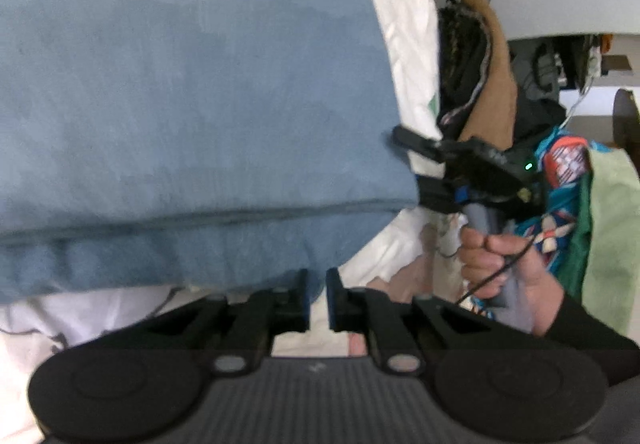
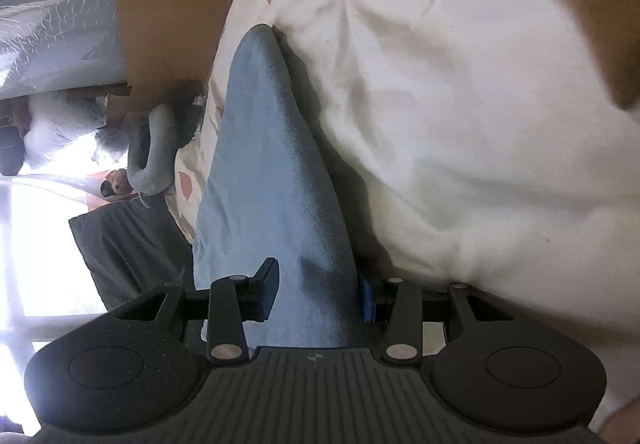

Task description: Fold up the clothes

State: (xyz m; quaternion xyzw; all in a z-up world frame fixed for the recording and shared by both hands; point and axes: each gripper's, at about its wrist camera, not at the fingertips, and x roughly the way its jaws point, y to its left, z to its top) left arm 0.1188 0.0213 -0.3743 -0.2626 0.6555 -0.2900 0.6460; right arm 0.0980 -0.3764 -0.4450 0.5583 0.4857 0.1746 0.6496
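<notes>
Both grippers, left (image 1: 318,298) and right (image 2: 316,294), pinch blue cloth (image 1: 180,104); its far edges are cut off.

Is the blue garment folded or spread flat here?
Folded, at least once: the blue garment shows a doubled edge with two layers. The right tongs grip a thick bunch.

Blue garment, folded and lifted

The blue garment (image 1: 192,116) (image 2: 272,180) hung doubled over, its seamed edge running level, its soft cloth above a white printed sheet.
</notes>
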